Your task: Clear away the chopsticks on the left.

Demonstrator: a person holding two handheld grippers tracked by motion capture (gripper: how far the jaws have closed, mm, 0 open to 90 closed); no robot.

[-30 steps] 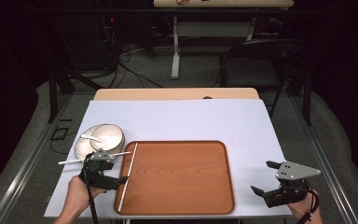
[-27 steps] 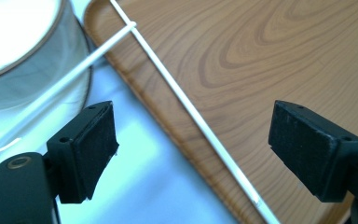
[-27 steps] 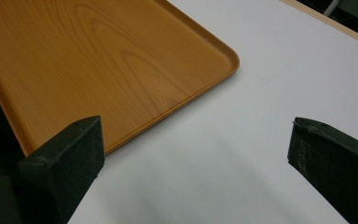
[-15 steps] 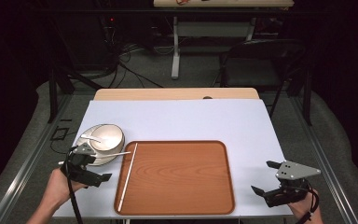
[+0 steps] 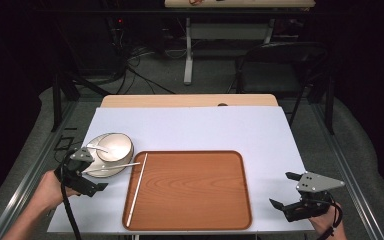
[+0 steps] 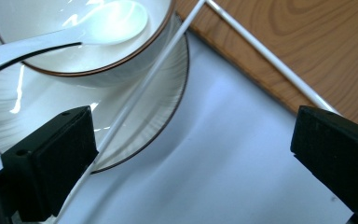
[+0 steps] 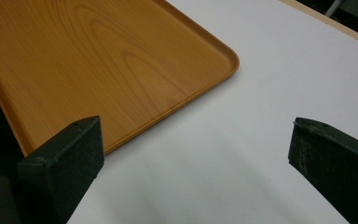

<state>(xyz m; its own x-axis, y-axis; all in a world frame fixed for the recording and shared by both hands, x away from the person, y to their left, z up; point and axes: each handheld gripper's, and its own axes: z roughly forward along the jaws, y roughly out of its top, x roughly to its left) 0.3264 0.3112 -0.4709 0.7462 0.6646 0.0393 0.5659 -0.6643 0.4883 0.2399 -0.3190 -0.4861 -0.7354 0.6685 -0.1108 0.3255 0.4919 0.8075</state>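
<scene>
A white bowl (image 5: 115, 146) with a white spoon (image 5: 96, 148) in it stands on a white plate (image 5: 103, 169) left of the wooden tray (image 5: 195, 190). One white chopstick (image 5: 114, 166) lies across the plate, and another chopstick (image 5: 136, 192) lies along the tray's left edge. My left gripper (image 5: 91, 171) is open at the plate's near left. In the left gripper view its left jaw touches or nearly touches the plate chopstick (image 6: 140, 93), below the bowl (image 6: 74, 65). My right gripper (image 5: 280, 189) is open and empty over the white mat, right of the tray (image 7: 98, 60).
The white mat (image 5: 205, 130) covers most of the table, with bare mat behind the tray. A metal rail (image 5: 350, 175) runs along the table's right side. A chair (image 5: 275, 65) and cables sit on the floor beyond the far edge.
My left gripper has moved left, away from the tray's left edge, to the near side of the plate. The right gripper has stayed put.
</scene>
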